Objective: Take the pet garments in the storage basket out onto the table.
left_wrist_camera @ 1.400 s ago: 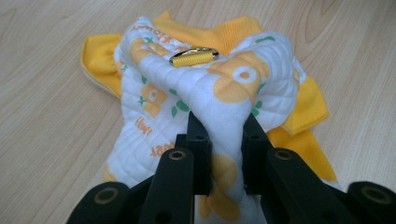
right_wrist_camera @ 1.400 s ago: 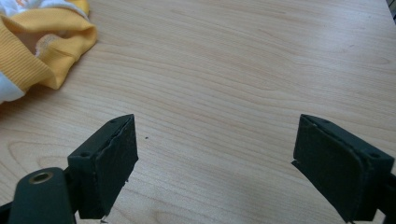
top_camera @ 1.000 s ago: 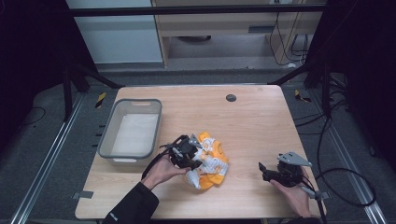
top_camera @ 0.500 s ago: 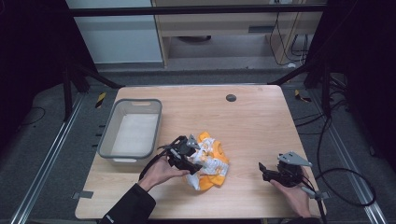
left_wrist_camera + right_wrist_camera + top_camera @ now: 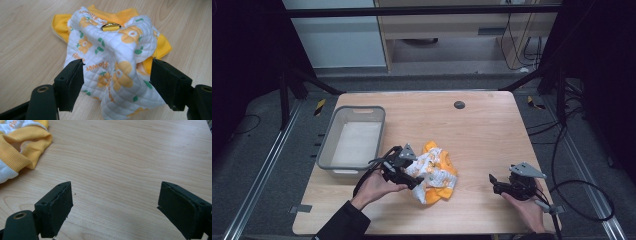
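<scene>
A crumpled small garment [image 5: 434, 172] of white quilted cloth with orange flowers and yellow ribbed trim lies on the wooden table [image 5: 472, 130]. In the left gripper view the garment [image 5: 117, 62] bulges up between the jaws, a gold ring on a yellow loop near its top. My left gripper [image 5: 408, 175] [image 5: 116, 81] is open, its jaws on either side of the cloth and apart from it. My right gripper [image 5: 493, 181] [image 5: 115, 206] is open over bare wood at the table's right front; the garment's yellow hem [image 5: 23, 145] lies at that view's upper left.
A grey plastic bin [image 5: 353, 140], with nothing in it, stands on the table's left side beside my left hand. A small dark round disc [image 5: 459, 104] sits near the far edge. Cables [image 5: 582, 195] trail off the table's right side.
My left gripper has crept a little to the right, further around the garment. The right gripper has stayed in place.
</scene>
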Demonstrator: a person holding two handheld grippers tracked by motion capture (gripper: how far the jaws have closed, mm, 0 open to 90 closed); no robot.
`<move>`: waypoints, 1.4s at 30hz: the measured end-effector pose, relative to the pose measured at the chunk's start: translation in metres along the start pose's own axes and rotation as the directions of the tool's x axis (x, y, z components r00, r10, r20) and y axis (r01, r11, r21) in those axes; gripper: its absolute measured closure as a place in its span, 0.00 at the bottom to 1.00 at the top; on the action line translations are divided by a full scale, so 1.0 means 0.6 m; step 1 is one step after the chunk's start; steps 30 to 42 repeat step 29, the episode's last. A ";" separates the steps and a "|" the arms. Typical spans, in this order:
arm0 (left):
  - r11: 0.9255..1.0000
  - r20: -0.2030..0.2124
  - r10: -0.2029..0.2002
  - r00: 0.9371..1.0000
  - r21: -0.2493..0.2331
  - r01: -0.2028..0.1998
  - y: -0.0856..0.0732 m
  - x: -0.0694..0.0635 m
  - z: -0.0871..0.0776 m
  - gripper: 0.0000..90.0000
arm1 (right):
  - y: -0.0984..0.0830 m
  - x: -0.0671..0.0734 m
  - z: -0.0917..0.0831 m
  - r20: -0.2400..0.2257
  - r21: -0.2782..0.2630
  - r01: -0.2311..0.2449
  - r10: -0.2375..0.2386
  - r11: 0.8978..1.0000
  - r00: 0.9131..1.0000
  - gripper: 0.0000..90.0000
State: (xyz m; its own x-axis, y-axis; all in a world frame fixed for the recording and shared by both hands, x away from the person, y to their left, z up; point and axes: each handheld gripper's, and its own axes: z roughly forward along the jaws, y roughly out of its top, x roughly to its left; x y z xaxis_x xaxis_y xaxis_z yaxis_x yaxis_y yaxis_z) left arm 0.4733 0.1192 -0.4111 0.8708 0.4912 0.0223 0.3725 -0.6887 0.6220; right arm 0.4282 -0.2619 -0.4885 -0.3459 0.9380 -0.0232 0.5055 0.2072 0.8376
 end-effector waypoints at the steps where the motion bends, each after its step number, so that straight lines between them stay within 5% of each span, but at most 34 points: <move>1: 1.000 -0.011 -0.002 1.000 -0.014 0.002 -0.003 0.001 -0.004 0.30 | 0.000 -0.001 0.000 0.002 -0.002 0.005 -0.005 1.000 1.000 0.14; 8: 0.993 -0.078 -0.060 0.995 -0.110 0.051 -0.027 0.003 -0.031 0.28 | -0.001 -0.001 0.000 0.004 -0.002 0.002 -0.002 1.000 1.000 0.14; 13: 0.979 -0.106 -0.120 0.987 -0.177 0.100 -0.054 0.009 -0.054 0.28 | -0.001 -0.001 0.000 0.004 -0.002 0.002 -0.002 1.000 1.000 0.14; 29: 0.937 -0.177 -0.252 0.951 -0.290 0.194 -0.147 0.017 -0.099 0.28 | -0.003 -0.001 -0.002 0.007 -0.008 0.005 -0.005 1.000 1.000 0.13; 42: 0.937 -0.177 -0.252 0.951 -0.290 0.194 -0.147 0.017 -0.099 0.28 | -0.003 -0.001 -0.002 0.007 -0.008 0.005 -0.005 1.000 1.000 0.13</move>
